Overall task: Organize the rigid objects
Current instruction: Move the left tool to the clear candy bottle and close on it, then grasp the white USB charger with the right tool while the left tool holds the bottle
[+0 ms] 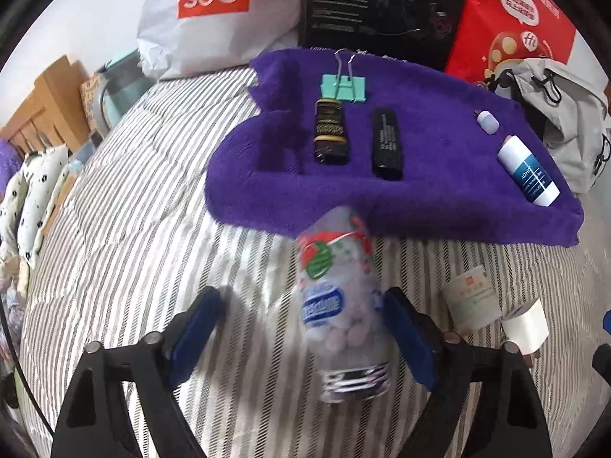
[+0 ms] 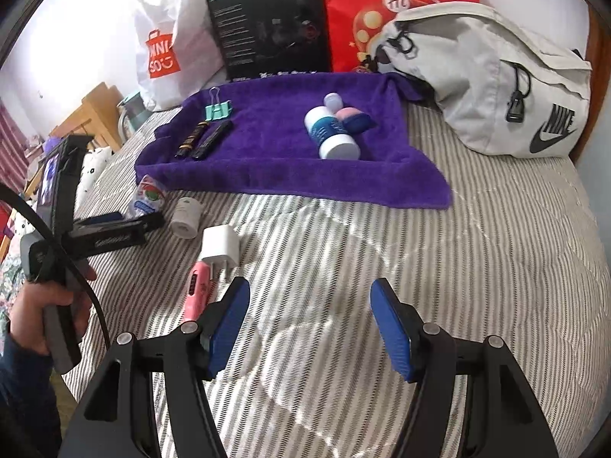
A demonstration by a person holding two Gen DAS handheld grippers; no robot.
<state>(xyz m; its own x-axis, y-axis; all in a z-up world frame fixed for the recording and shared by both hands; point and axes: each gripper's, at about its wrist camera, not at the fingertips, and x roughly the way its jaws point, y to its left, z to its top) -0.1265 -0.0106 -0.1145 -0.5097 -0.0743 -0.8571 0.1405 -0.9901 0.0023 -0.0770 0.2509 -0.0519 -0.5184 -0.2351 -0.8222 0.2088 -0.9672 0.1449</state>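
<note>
A clear plastic candy bottle (image 1: 340,305) lies on the striped bedcover between the wide-open fingers of my left gripper (image 1: 305,332); neither pad clearly presses it. It also shows in the right wrist view (image 2: 147,196). A purple towel (image 1: 420,198) holds a teal binder clip (image 1: 343,86), two dark bars (image 1: 330,131), a small lilac case (image 1: 488,121) and a white-and-blue bottle (image 1: 529,175). My right gripper (image 2: 309,324) is open and empty over bare bedcover. A white roll (image 2: 187,215), a white charger (image 2: 221,248) and a pink device (image 2: 196,290) lie to its left.
A white Miniso bag (image 2: 160,57), a black box (image 2: 267,23) and a red bag (image 2: 397,0) stand behind the towel. A grey Nike backpack (image 2: 488,80) lies at the right. A wooden headboard (image 1: 42,103) and pillows are at the left.
</note>
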